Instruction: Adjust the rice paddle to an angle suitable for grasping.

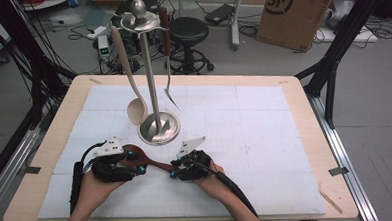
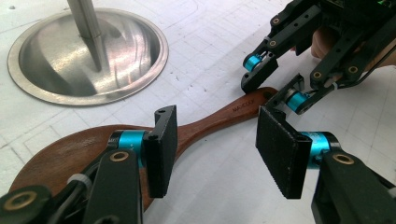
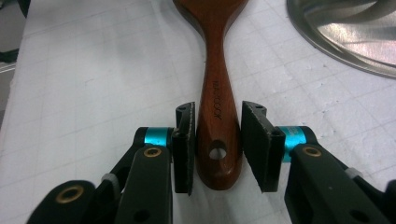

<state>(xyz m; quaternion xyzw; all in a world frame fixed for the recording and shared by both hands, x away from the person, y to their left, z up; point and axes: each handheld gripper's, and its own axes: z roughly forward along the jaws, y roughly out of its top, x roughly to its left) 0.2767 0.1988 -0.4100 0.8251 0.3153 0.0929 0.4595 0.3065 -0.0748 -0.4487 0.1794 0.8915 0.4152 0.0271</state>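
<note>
Wooden spoon [image 1: 145,161]: lay flat on the white mat [image 1: 265,137], bowl toward 9 o'clock and handle toward 3 o'clock in the high view, at 6 o'clock of the stand's base.
Handle end [image 3: 217,154]: had a hanging hole and sat between the right jaws in the right gripper view.
Left gripper [image 1: 136,162]: hovered over the spoon where the bowl meets the handle; its jaws stood moderately apart, one pad [image 2: 161,149] over the wood, the other [image 2: 280,154] off to the side above the mat, pressing nothing.
Right gripper [image 1: 172,168]: straddled the handle end, with the left pad [image 3: 185,149] touching or nearly touching the wood and a small gap on the other side; whether it gripped, I could not tell.
Hands: each held its gripper from 6 o'clock, the two grippers facing each other along the spoon.
Utensil stand [image 1: 157,127]: metal, with a round base just at 12 o'clock of the spoon.
Hanging on the stand: a pale ladle [image 1: 133,93] at 9 o'clock of the pole and a dark-handled fork [image 1: 168,66] at 3 o'clock.
</note>
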